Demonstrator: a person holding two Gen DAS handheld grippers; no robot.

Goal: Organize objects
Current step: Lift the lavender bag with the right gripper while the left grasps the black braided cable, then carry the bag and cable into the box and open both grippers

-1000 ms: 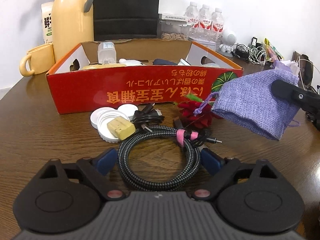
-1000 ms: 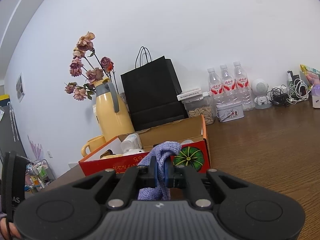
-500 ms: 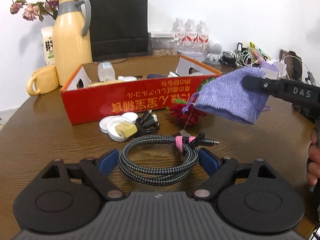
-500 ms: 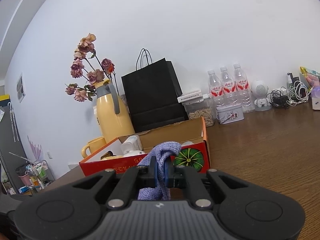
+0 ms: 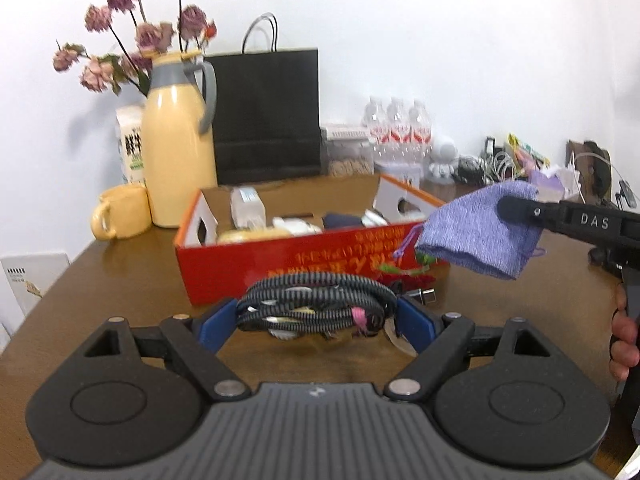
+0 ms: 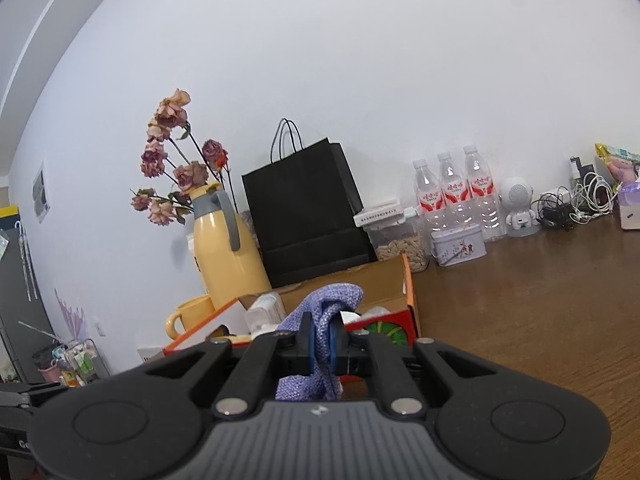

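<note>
My left gripper (image 5: 318, 314) is shut on a coiled black-and-white braided cable (image 5: 316, 306) with a pink tie and holds it lifted above the table, in front of the red cardboard box (image 5: 280, 268). My right gripper (image 6: 320, 338) is shut on a purple woven drawstring pouch (image 6: 328, 308). In the left wrist view the pouch (image 5: 480, 232) hangs at the right, beside the box's right end. The box holds a small bottle, white items and a dark item.
A yellow thermos jug (image 5: 178, 152) with dried roses, a yellow mug (image 5: 120, 210) and a black paper bag (image 5: 266, 116) stand behind the box. Water bottles (image 6: 452, 188), a tin, a snack jar and tangled chargers line the wall. A red flower (image 5: 412, 278) lies by the box.
My left gripper has closed on the coiled cable and lifted it off the table, tilting the view upward. The right gripper with the pouch has stayed near the box's right end.
</note>
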